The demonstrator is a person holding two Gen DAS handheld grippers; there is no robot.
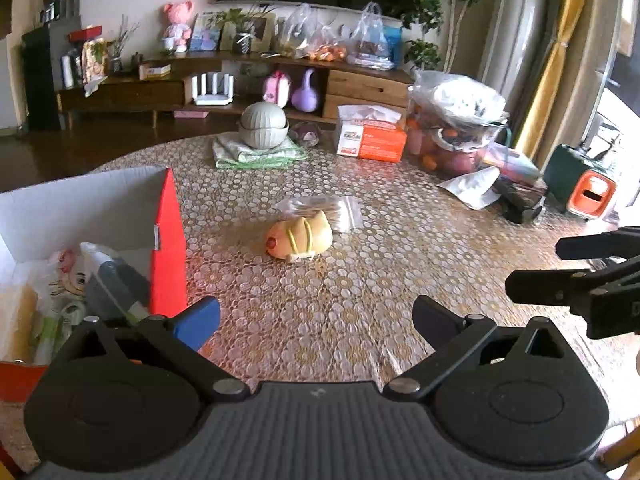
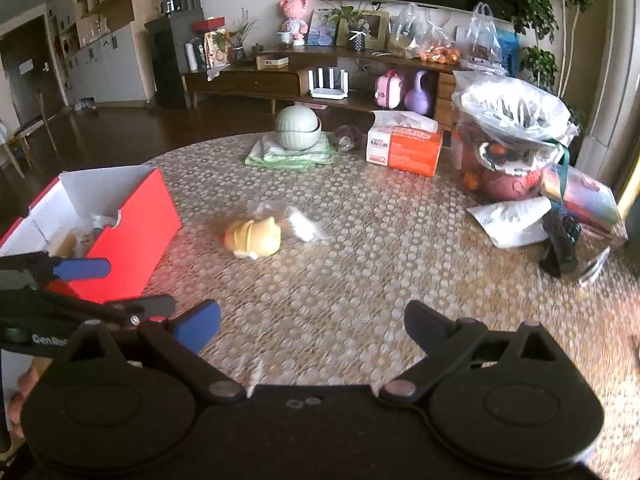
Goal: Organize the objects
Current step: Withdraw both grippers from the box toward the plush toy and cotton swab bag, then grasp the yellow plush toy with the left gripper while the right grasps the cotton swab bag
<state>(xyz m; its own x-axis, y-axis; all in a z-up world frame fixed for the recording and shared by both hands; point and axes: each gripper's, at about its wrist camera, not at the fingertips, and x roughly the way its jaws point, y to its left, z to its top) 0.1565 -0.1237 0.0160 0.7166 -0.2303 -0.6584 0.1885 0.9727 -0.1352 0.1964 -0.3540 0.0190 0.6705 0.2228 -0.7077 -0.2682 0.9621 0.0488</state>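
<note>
A yellow plush toy (image 1: 301,237) lies on the round table (image 1: 360,280), with a clear zip bag (image 1: 328,206) just behind it. An open red box (image 1: 168,240) with several items inside stands at the left. My left gripper (image 1: 316,320) is open and empty, next to the box's right wall, well short of the toy. My right gripper (image 2: 312,324) is open and empty, also short of the toy (image 2: 253,238) and bag (image 2: 300,224). The red box (image 2: 132,232) is to its left. The right gripper's fingers (image 1: 560,280) show at the left view's right edge.
At the table's far side sit a green lidded bowl (image 1: 264,126) on a folded cloth, an orange tissue box (image 1: 370,138) and plastic bags of fruit (image 1: 456,120). A white pouch (image 2: 510,220) and a black object (image 2: 560,244) lie at the right. A TV cabinet stands behind.
</note>
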